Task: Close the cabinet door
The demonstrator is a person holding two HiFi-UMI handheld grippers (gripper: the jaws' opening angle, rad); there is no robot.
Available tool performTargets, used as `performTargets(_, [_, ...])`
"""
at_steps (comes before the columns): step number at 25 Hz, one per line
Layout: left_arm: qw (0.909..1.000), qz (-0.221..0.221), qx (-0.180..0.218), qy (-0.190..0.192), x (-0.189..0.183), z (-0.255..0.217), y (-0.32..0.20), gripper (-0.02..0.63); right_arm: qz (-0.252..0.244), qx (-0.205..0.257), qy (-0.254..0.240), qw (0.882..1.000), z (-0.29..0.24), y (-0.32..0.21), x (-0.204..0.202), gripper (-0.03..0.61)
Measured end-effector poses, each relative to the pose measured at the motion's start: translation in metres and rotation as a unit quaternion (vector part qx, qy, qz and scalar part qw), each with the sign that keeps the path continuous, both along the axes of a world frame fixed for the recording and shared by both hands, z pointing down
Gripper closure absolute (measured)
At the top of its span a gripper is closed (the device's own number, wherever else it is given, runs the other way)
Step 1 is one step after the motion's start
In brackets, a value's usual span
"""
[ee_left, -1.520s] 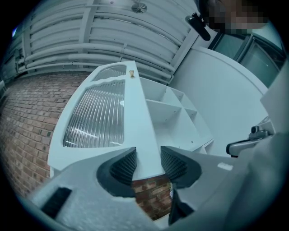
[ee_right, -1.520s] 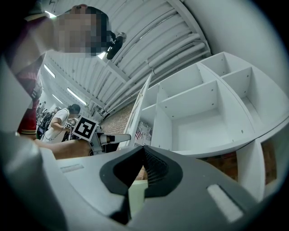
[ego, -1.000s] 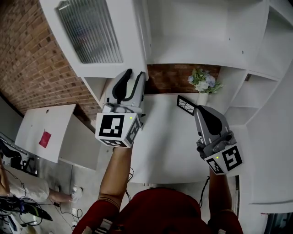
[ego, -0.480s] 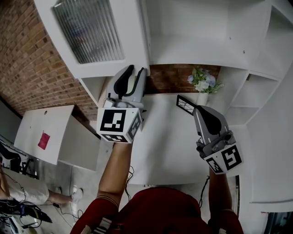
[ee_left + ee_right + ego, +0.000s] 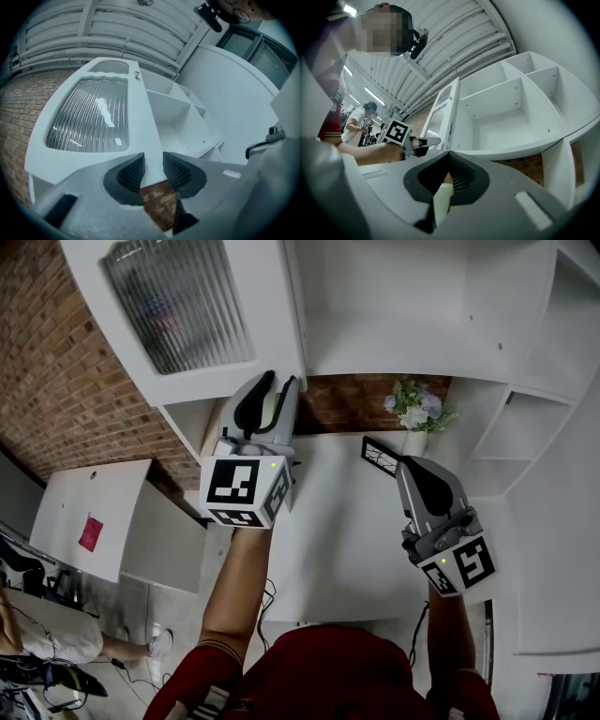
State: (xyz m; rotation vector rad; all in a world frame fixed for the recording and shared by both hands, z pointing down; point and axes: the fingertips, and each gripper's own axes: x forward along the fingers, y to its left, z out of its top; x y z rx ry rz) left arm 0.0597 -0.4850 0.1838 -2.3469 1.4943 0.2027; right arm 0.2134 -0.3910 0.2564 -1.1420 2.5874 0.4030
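**Cabinet door: grab the frame, not the glass**

The cabinet door (image 5: pixel 267 324) is swung out wide at the left side of the cabinet (image 5: pixel 403 296), up above the table (image 5: pixel 347 540). It has a white frame around a ribbed glass panel (image 5: pixel 178 301). My guess is it's rigid and swings easily on its hinges, but the glass won't like a slam, so go slow near the end. The painted frame looks a bit slick too. The best hold is the plain frame strip at the near edge, off the glass.

That's where the left gripper (image 5: pixel 153 164) is. Its jaws have just been closing, and the door's lower corner sits between them, filling the gap, so it looks clamped to me. The right gripper (image 5: pixel 450 161) hangs over the table with its jaws together on nothing.

As for containers, the cabinet's compartments show nothing inside, and the open shelves (image 5: pixel 525 427) on the right look bare too. A vase (image 5: pixel 413 442) under the cabinet holds pale blue and white flowers (image 5: pixel 415 409). There's a small dark framed thing (image 5: pixel 379 454) beside it, but I can't tell what it is.
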Motion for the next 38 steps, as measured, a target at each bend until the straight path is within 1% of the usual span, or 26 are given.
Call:
performTargets(20, [0.9999, -0.008, -0.005, -0.009, 0.001, 0.002, -0.024, 0.494, 0.012, -0.002, -0.014, 1.0, 0.003, -0.008, 0.008, 0.565])
performTargets(30, [1.0, -0.007, -0.003, -0.005, 0.001, 0.002, -0.026, 0.499, 0.009, -0.003, -0.019, 1.0, 0.002, -0.012, 0.011, 0.565])
performTargets(38, [0.9999, -0.006, -0.009, -0.008, 0.001, 0.001, -0.023, 0.499, 0.005, -0.004, -0.018, 1.0, 0.0, -0.011, 0.012, 0.565])
